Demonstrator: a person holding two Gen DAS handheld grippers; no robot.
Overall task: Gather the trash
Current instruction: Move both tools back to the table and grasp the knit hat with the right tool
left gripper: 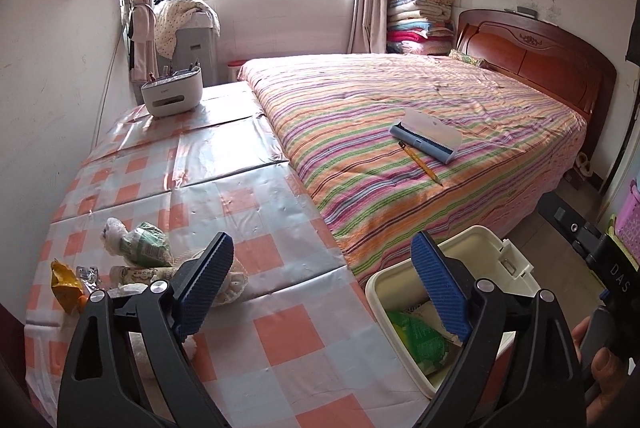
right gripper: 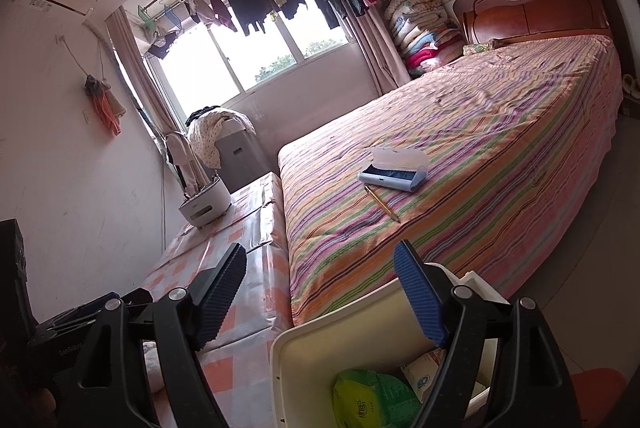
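Hovering: left gripper (left gripper: 322, 288) over desk (left gripper: 280, 344) edge, fingers spread, empty. Right gripper (right gripper: 320, 302) likewise wide, empty, above cream bin (right gripper: 296, 368). Wrappers (left gripper: 140, 248) piled on desk left; green packet (right gripper: 368, 400) inside bin.

Table (left gripper: 280, 328) as ref: bed (left gripper: 400, 116) to right, bin (left gripper: 472, 248) at near-right corner w/ wrappers (left gripper: 420, 340) inside, trash pile (left gripper: 144, 248) on near-left, organizer (left gripper: 172, 96) on far end.

Left gripper (left gripper: 322, 284) gapes empty — wrappers (left gripper: 144, 248) on table, perhaps more in bin (left gripper: 496, 248).
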